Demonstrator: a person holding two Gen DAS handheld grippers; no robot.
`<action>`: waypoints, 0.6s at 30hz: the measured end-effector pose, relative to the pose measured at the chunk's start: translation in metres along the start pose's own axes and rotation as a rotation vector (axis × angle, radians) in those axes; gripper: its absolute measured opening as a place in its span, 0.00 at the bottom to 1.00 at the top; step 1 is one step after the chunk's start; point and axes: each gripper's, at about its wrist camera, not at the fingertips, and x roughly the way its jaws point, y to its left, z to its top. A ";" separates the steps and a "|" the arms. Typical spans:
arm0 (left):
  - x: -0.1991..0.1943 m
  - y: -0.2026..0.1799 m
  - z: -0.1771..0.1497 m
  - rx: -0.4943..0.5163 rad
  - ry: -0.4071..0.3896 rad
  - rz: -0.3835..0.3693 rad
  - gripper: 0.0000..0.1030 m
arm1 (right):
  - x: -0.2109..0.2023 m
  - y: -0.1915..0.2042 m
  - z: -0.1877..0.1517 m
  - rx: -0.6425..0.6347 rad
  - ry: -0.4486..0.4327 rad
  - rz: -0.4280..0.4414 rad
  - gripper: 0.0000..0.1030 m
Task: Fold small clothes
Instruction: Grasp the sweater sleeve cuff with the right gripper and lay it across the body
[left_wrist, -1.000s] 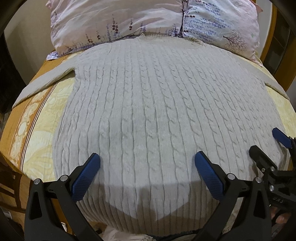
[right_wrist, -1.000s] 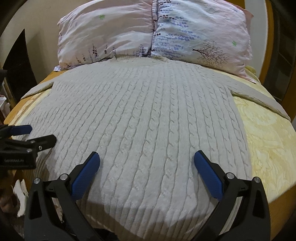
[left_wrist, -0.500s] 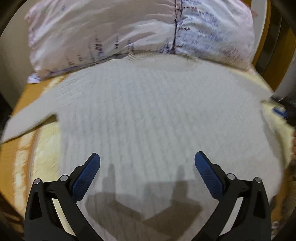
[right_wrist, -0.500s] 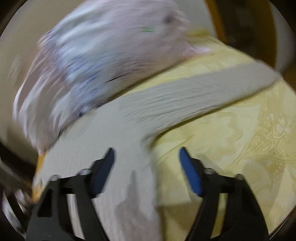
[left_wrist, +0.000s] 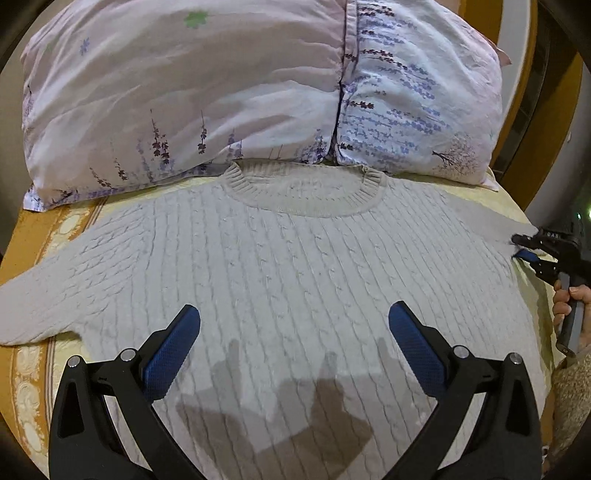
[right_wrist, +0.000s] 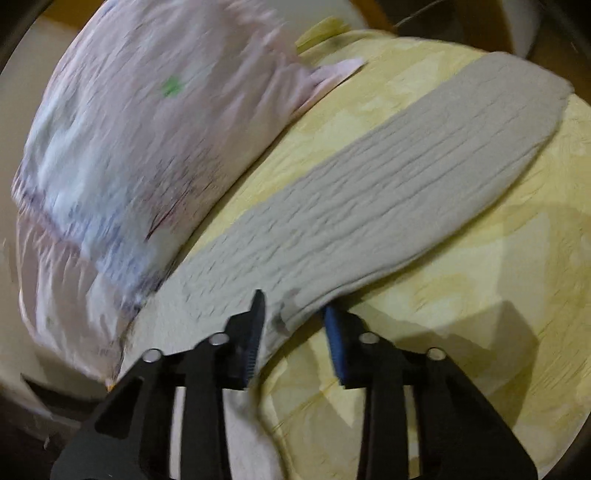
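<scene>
A bed is filling most of both views, wearing a pale yellow patterned cover with an orange border running down its left side. Two floral pillows are leaning side by side at its head, lilac and white with purple sprigs. Behind them a plain cream wall is showing, and what may be an orange wooden frame is standing at right.

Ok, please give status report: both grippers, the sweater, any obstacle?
Left gripper open, above sweater chest. Right gripper closing around right sleeve near armpit, grip unconfirmed. Sweater flat on bed, collar touching pillows. No obstacle seen.
</scene>
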 end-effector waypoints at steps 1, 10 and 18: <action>0.002 0.002 0.000 -0.009 0.003 -0.006 0.99 | -0.005 -0.008 0.005 0.022 -0.034 -0.019 0.26; 0.015 0.008 0.003 -0.036 -0.013 -0.023 0.99 | -0.029 -0.045 0.026 0.084 -0.152 -0.073 0.17; 0.016 0.012 0.002 -0.077 -0.023 -0.084 0.99 | -0.041 -0.012 0.023 -0.035 -0.210 -0.052 0.09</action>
